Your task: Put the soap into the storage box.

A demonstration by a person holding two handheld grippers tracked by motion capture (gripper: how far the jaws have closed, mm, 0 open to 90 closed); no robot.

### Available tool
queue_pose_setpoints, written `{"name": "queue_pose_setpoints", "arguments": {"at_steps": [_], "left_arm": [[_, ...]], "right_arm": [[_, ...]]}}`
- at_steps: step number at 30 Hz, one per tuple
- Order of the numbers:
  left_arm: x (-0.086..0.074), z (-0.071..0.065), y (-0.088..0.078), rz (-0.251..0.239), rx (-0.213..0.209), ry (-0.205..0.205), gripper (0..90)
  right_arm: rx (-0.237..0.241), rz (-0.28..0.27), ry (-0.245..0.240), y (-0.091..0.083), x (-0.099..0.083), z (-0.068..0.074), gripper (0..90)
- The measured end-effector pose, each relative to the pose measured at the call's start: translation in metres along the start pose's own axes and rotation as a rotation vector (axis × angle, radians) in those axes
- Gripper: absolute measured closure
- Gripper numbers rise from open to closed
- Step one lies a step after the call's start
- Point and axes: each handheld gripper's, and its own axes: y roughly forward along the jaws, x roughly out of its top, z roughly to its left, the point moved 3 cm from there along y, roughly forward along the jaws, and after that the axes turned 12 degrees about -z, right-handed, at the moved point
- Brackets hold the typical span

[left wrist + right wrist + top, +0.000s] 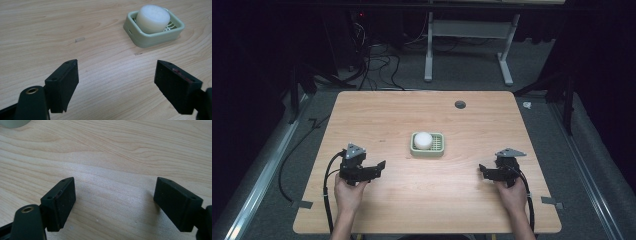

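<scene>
A pale green soap dish (438, 147) sits near the middle of the wooden table (427, 200), with a round white bar of soap (422, 139) on its left half. In the left gripper view the soap dish (160, 37) and the soap (153, 17) lie ahead and to the right. My left gripper (379, 167) is held low at the table's front left, open and empty, its jaws (116, 82) wide apart. At the front right, my right gripper (483, 171) is also open and empty (115, 200) above bare wood. A corner of the dish (13, 123) shows at the top left.
A small dark round grommet (460, 104) is set in the table near its far edge. A scrap of clear tape (79, 39) lies on the wood left of the dish. Beyond the table stand a white frame (472, 30) and cables (372, 60) on the floor.
</scene>
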Motion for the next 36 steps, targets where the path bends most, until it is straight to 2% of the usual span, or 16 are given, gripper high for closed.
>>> {"name": "queue_pose_setpoints", "arguments": {"at_steps": [2,9,27,36], "left_arm": [[-0.003,0.0,0.001,0.003,-0.002,-0.009,20.4],[-0.011,-0.002,0.004,0.026,0.006,-0.001,20.3],[-0.023,-0.005,0.008,0.047,0.014,-0.006,20.2],[-0.032,-0.007,0.012,0.071,0.039,0.021,20.1]], "right_arm": [[0.0,0.0,-0.001,0.0,0.0,0.0,18.6],[0.0,0.001,0.0,0.0,0.0,0.0,18.6],[0.0,0.001,-0.001,0.0,0.0,0.0,18.6],[0.0,0.001,-0.001,0.0,0.0,0.0,18.6]]}}
